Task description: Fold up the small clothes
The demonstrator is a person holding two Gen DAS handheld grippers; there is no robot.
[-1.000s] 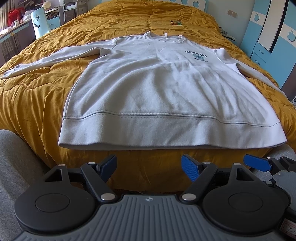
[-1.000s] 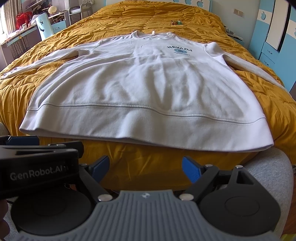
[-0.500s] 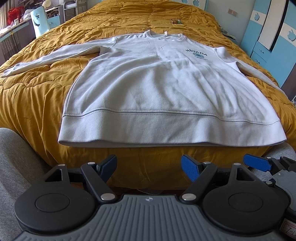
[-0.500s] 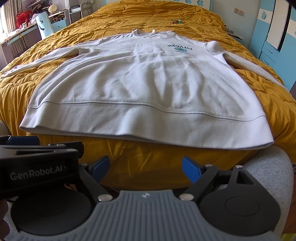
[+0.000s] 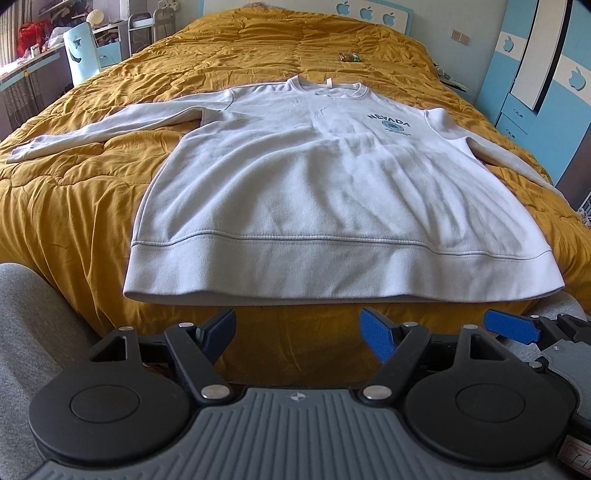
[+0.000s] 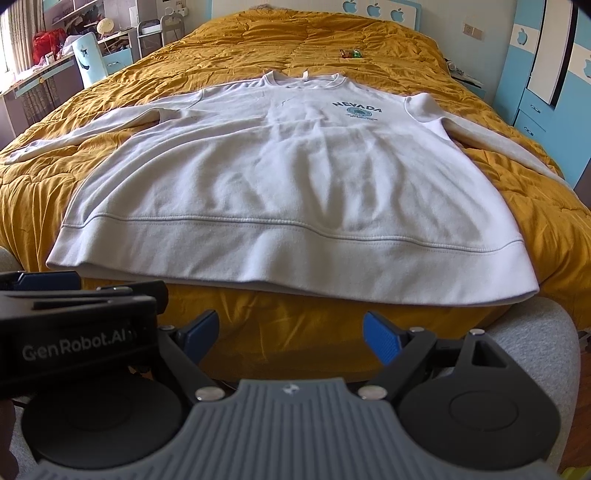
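Flat on the bedspread [image 5: 92, 206] — white sweatshirt [image 5: 332, 199], sleeves spread wide.

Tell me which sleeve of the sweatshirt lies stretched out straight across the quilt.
The left sleeve, pointing toward the desk side; the right sleeve angles down the bed's edge instead.

Tilted up and drew back slightly in both wrist views over the last second. Pushed the white sweatshirt [image 5: 332, 192] lower in the left view, with more of the mustard quilt [image 5: 258, 48] and the headboard [image 5: 369, 13] revealed beyond the collar. Brought the hem [image 6: 280, 254] nearer mid-frame, farther above the tongs [image 6: 291, 334], in the right view.
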